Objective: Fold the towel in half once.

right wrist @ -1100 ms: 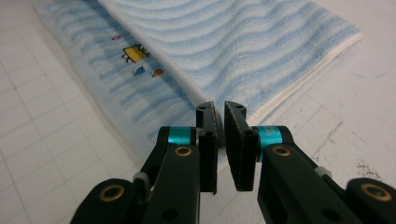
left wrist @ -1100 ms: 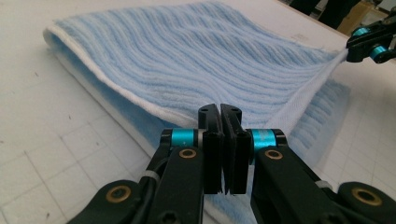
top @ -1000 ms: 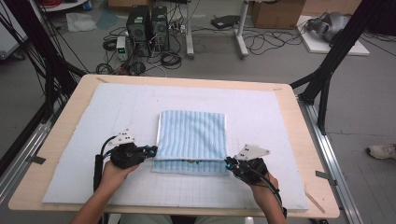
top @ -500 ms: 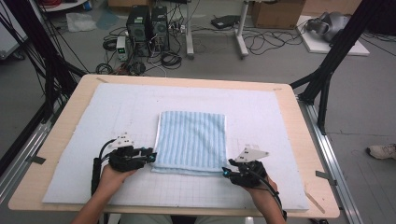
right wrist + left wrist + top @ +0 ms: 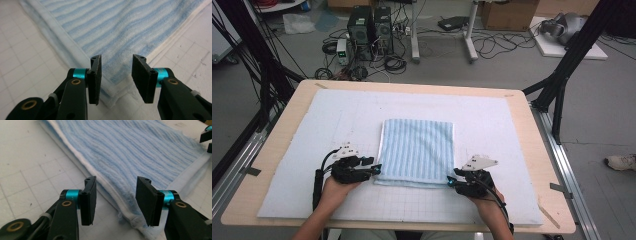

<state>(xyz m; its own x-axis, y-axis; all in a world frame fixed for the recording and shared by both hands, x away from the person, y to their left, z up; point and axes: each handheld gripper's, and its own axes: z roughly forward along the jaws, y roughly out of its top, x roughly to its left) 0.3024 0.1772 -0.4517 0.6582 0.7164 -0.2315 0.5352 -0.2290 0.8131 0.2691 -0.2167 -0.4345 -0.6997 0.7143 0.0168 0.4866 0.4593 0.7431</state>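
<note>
A wooden table (image 5: 277, 150) carries a white gridded mat (image 5: 512, 130); the folded blue striped towel (image 5: 417, 150) lies mid-mat; left claw (image 5: 376, 168) has just been opening, right claw (image 5: 451, 181) closing, both apart at its near corners, unpressed; cables and computer towers (image 5: 369, 22) crowd the grey floor (image 5: 602, 100).

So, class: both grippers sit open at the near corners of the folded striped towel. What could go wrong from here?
1. The left gripper, whose jaws have just been opening, straddles the towel's layered corner; closing might catch only some layers.
2. The right gripper, jaws just closing slightly, stands over its corner, where the layers lie offset; one could slip out.
3. Uneven lifting may skew the fold.
</note>
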